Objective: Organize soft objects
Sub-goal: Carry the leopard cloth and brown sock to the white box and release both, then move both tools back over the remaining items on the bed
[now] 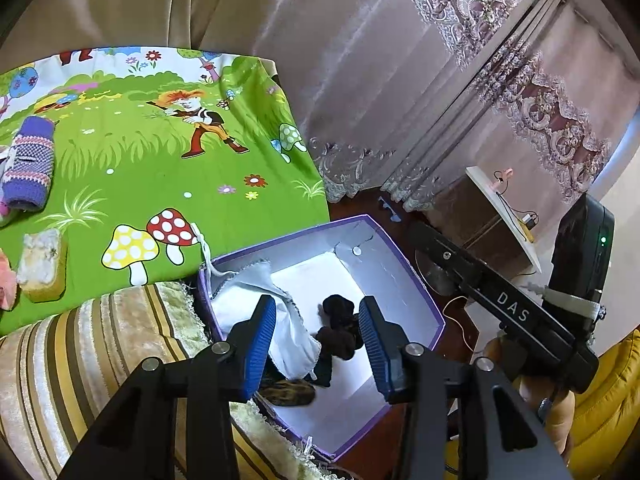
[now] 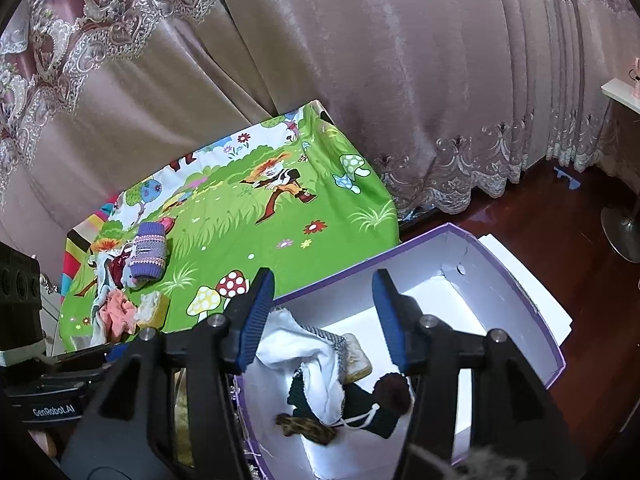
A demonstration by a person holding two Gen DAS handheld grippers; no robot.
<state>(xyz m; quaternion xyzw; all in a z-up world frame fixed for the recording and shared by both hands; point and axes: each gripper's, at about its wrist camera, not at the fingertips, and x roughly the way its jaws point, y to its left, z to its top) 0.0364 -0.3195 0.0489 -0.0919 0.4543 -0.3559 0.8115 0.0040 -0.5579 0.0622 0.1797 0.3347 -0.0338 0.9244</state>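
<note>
curtained room: 1 purple box (image 2: 516, 280) w/ 1 white cloth (image 2: 316, 364); 2 tools (image 1: 317, 342) (image 2: 323, 320) open, empty.

Lace-trimmed curtains (image 2: 360, 60), dark wood floor (image 2: 540, 216), striped sofa (image 1: 80, 360).

A: What is carrying everything?

B: A surface draped in a green cartoon cloth (image 2: 256, 224) is holding most of it; a purple knitted piece (image 2: 149, 250) is lying towards its far side; a yellowish sponge (image 1: 42, 264) and a crumpled pink cloth (image 2: 120, 312) are resting nearer its edge.

A: And lower down?

B: A dark wooden floor (image 2: 560, 216) is showing beside it; a purple-rimmed box (image 2: 516, 280) is sitting low, just beside the cloth's edge, though what is bearing it I cannot tell.
</note>
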